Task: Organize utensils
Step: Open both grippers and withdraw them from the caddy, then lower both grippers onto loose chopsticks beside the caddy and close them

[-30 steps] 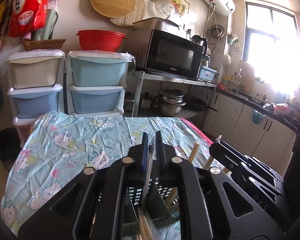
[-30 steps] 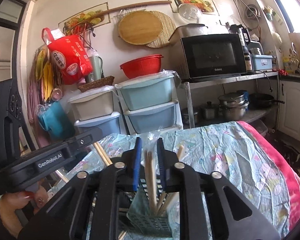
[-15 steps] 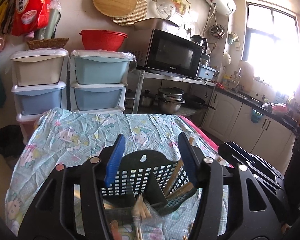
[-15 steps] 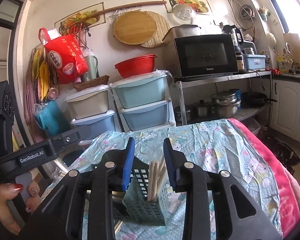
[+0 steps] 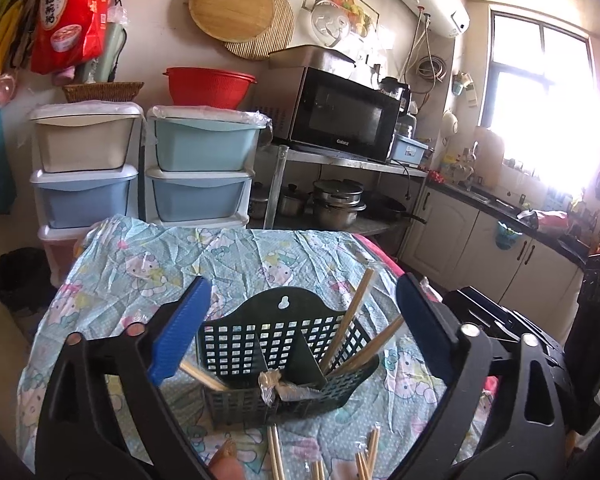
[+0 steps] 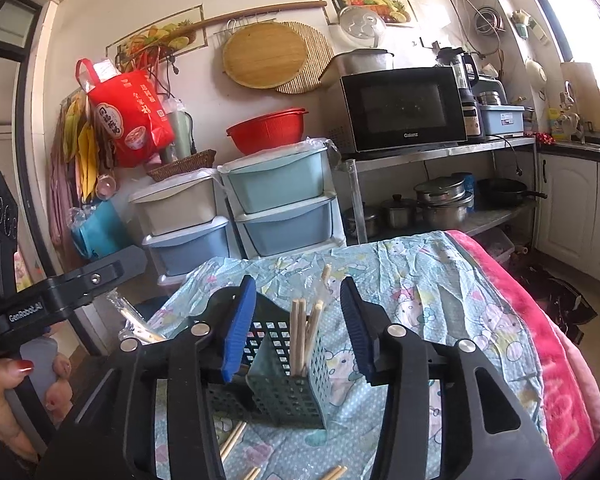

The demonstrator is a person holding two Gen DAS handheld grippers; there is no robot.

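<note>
Both claws hang spread and empty over the dark green plastic utensil holder (image 5: pixel 284 344), which stands near the front of the tabletop (image 5: pixel 148 256) on a crinkled cartoon-print cloth. The left claw (image 5: pixel 300 328) brackets the holder's full width; the right claw (image 6: pixel 298 328) sits around the compartment where a bundle of chopsticks (image 6: pixel 301 332) stands upright. The likely trouble from here is the holder itself: it is a light lattice of thin plastic with a divider and a tall arched back, so a nudge from either blue pad could probably tip or slide it on the loose cloth and spill the sticks. Two chopsticks lean outward across the rim in the left view, easy to snag. More loose chopsticks (image 5: pixel 278 454) lie flat at the near edge, slim, smooth, pale wood, apt to roll or slip from a pinch. Crumpled clear wrapping (image 5: pixel 278 386) clings to the holder's front.
</note>
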